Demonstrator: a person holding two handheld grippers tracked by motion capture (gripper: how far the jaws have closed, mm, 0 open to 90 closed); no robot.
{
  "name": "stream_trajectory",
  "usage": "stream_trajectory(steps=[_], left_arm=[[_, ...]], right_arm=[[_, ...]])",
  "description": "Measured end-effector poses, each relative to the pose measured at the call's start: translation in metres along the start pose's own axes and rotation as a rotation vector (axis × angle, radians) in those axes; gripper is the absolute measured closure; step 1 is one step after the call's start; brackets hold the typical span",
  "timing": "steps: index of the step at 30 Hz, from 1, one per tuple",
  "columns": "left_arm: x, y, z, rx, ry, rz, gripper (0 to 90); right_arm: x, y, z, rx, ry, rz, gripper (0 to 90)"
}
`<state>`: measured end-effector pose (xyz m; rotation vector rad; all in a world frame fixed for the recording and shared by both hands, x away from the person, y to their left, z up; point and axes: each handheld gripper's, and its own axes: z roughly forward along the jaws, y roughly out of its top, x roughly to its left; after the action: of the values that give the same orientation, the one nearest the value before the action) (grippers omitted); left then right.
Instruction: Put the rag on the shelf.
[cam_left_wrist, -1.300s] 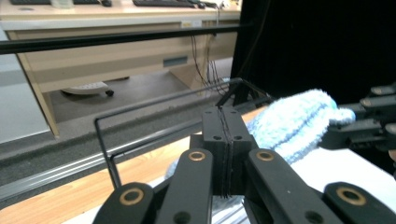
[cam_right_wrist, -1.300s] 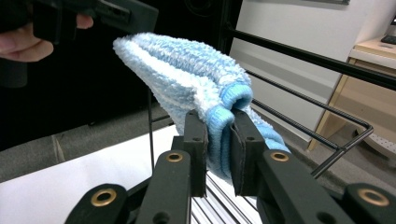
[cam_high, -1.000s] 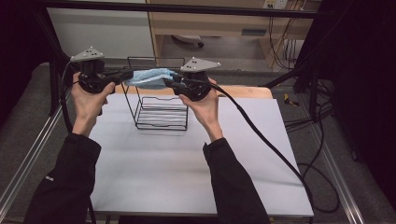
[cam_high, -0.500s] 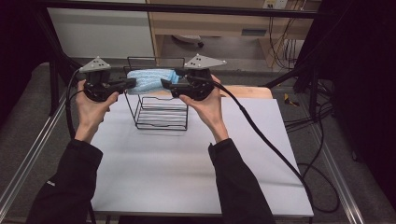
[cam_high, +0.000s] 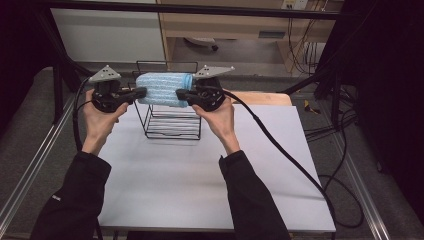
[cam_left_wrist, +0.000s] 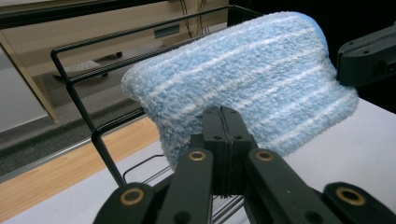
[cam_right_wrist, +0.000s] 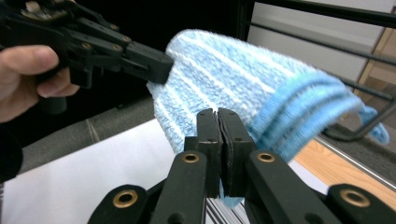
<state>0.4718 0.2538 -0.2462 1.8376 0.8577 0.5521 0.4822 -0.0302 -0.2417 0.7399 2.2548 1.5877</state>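
**Keeping the towel level over the rack**

The towel (cam_high: 164, 89), a folded blue terry cloth with pale stripes, hangs in the air above the wire rack (cam_high: 172, 122), stretched between both claws. The left claw (cam_high: 140, 92) is clamped on one end; in the left gripper view its jaws stand pressed together on the near edge of the cloth (cam_left_wrist: 243, 88). The right claw (cam_high: 181, 95) pinches the other end, and its jaws have just been closing, with a fold of the towel (cam_right_wrist: 243, 79) caught between them in the right gripper view.

The step in hand looks like draping or lowering the towel onto the rack. To do it well:

- Keep both ends at one height, so the fold does not slide toward the lower claw.
- Hold light tension; slack would let the middle sag and snag on the rack's tall back wires (cam_left_wrist: 93, 51).
- Centre the cloth over the rack before going down, since it now sits near the rack's rear top edge.
- The right pinch takes only a thin edge, so it seems the weaker grip; move slowly.
- Release only once the wires carry the weight.

The rack stands at the far middle of the white tabletop (cam_high: 200, 185), free to shift if bumped.
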Motion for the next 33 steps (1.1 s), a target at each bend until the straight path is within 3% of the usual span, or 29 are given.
stream_trajectory(steps=[15, 21, 33], left_arm=[[0.003, -0.007, 0.017, 0.009, 0.014, -0.008, 89.8], [0.001, -0.006, 0.014, 0.007, 0.012, 0.0, 88.8], [-0.005, -0.002, 0.0, -0.012, 0.014, 0.0, 73.2]], right_arm=[[-0.012, -0.025, 0.015, -0.015, -0.09, -0.039, 87.7], [-0.011, -0.025, 0.014, -0.023, -0.082, -0.039, 83.3], [-0.004, -0.015, -0.004, -0.062, -0.058, -0.021, 64.4]])
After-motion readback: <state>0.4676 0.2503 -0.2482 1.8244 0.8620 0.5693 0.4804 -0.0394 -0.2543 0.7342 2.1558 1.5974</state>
